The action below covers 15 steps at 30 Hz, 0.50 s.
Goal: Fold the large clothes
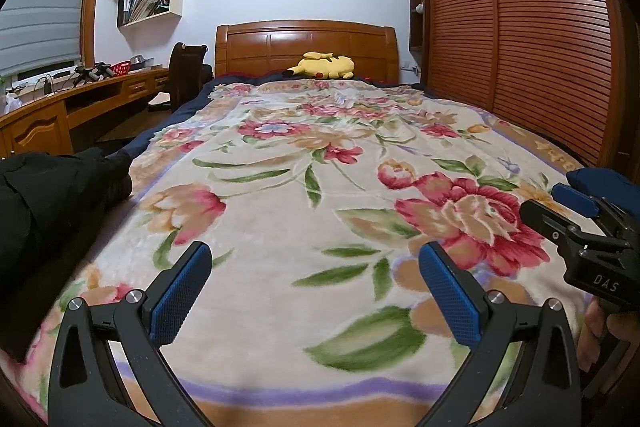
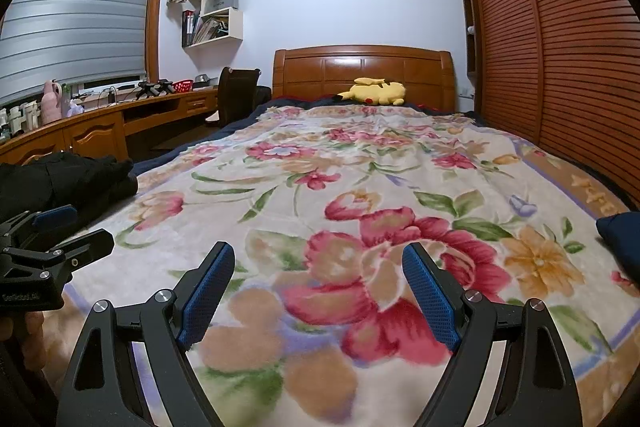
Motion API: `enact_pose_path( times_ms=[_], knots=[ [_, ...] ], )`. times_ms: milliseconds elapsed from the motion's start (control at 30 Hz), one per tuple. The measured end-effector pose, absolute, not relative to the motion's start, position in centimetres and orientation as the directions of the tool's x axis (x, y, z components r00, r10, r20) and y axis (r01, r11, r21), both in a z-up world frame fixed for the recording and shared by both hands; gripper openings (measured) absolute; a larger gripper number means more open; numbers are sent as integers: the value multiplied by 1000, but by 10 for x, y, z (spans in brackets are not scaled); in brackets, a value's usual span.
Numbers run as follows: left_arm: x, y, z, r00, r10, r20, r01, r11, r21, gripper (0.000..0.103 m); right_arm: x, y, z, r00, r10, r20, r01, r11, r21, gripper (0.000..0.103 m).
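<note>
A black garment [image 1: 48,211] lies crumpled at the left edge of the bed, also seen in the right wrist view [image 2: 68,179]. A dark blue piece of cloth [image 2: 622,239] rests at the bed's right edge. My left gripper [image 1: 316,283] hovers open over the floral blanket [image 1: 304,155] with nothing between its blue pads; from the right wrist view it [image 2: 76,229] sits just in front of the black garment. My right gripper [image 2: 320,279] is also open and empty above the blanket [image 2: 360,187], and it [image 1: 560,213] shows at the right of the left wrist view.
A yellow plush toy [image 1: 324,66] lies by the wooden headboard [image 1: 306,47]. A wooden desk [image 2: 100,131] with clutter and a dark chair [image 2: 236,95] stand to the left of the bed. Slatted wardrobe doors [image 2: 560,67] line the right side.
</note>
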State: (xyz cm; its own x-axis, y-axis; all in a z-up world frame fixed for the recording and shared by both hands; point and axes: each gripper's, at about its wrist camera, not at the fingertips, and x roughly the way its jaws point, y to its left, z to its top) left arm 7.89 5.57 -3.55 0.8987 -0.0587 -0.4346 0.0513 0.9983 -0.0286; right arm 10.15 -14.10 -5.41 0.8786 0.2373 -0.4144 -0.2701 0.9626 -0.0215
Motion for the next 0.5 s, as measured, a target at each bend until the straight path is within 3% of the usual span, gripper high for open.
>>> enact_pose_path(
  times_ms=[500],
  knots=[
    [79,56,-34,900,-57,-432,48,998,-30,103,103,-145,-54,881,240,-408,-271,962,-19,87]
  ],
)
